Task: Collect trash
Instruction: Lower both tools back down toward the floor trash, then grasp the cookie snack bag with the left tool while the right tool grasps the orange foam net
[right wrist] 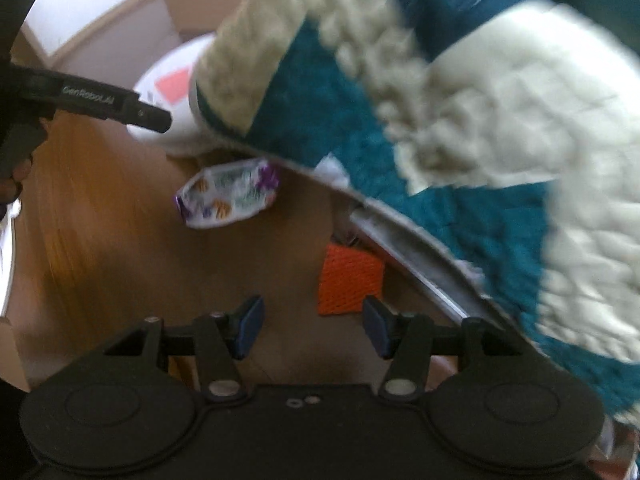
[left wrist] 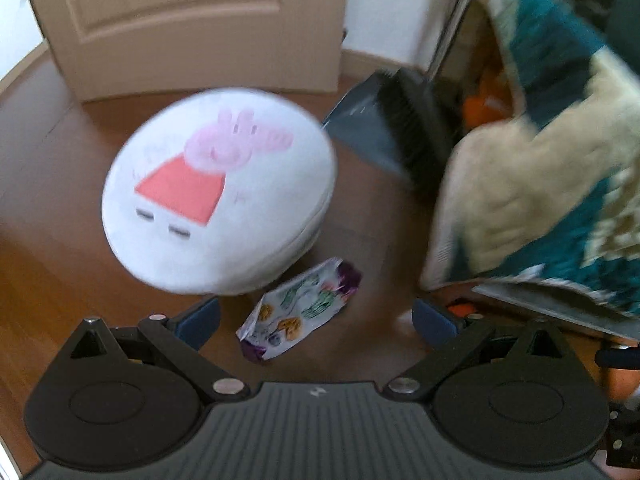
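A crumpled white wrapper (left wrist: 300, 309) with colourful prints lies on the brown floor, just in front of a round white stool. My left gripper (left wrist: 316, 320) is open wide, and the wrapper lies between and just beyond its blue pads. The wrapper also shows in the right wrist view (right wrist: 228, 194), well ahead and left of my right gripper (right wrist: 314, 328). That gripper is open and empty above the floor. An orange mesh piece (right wrist: 350, 280) lies just beyond its fingertips, by the bed edge.
A round white stool (left wrist: 218, 190) with a pig picture stands on the floor. A teal and cream blanket (left wrist: 560, 184) hangs over a bed at the right. A dark dustpan and brush (left wrist: 400, 128) lean by the wall. A door (left wrist: 192, 20) is behind.
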The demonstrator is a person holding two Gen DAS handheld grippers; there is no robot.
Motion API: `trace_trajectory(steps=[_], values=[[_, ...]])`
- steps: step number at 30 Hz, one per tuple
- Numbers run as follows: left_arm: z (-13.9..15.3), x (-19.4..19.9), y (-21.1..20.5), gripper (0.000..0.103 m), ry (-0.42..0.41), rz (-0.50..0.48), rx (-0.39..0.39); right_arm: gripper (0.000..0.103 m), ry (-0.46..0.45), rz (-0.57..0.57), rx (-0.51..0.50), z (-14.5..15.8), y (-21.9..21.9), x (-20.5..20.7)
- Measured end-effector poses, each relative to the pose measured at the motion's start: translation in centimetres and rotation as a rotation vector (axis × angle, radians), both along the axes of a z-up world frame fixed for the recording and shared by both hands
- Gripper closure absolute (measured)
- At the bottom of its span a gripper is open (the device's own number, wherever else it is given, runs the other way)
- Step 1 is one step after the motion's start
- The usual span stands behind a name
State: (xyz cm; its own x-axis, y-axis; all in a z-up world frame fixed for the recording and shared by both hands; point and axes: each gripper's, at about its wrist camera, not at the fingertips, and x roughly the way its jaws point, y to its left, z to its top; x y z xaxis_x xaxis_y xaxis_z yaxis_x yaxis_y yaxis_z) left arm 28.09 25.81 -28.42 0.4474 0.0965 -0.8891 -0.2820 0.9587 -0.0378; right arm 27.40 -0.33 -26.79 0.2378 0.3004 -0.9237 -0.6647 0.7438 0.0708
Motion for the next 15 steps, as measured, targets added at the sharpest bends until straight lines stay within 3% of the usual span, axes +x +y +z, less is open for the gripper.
trace_trajectory(steps=[6, 15], values=[[-7.2, 0.9, 1.5, 0.0, 0.094, 0.031, -0.017, 0.048, 0.09, 0.028, -0.07, -7.2, 2.8, 1.5], [-15.1, 1.3, 4.4, 0.001, 0.191, 0.147, -0.035, 0.048, 0.142, -0.058, -0.168, -15.9, 5.0, 4.1]])
